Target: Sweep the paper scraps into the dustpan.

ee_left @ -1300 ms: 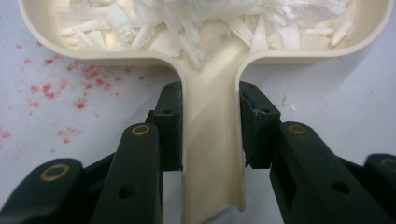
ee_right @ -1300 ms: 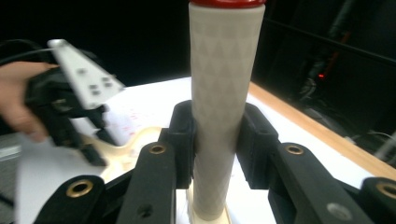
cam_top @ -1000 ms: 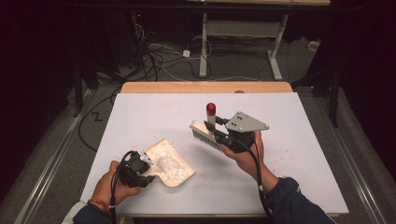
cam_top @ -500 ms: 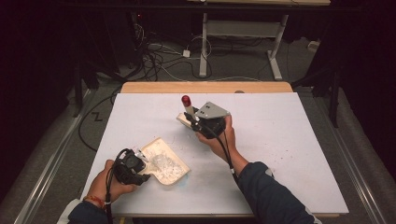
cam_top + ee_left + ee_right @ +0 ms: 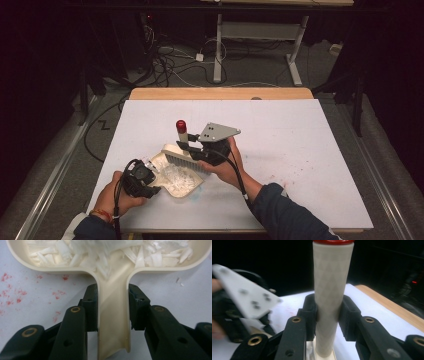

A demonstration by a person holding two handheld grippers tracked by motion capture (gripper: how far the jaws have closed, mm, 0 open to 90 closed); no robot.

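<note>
surface: table (image 5: 310, 125), white sheet over it, wooden edge at far side | on it: cream dustpan (image 5: 192, 192) near the front-left, holding white scraps (image 5: 177, 179) | marks: red specks (image 5: 15, 293) on the sheet beside the dustpan

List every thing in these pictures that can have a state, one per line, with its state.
Cream plastic dustpan: flat on the table, holding white scraps, handle clamped.
Cream hand brush with red-capped handle: lifted, bristles over the dustpan's far edge.
Left gripper: shut on the dustpan handle.
Right gripper: shut on the brush handle.
</note>
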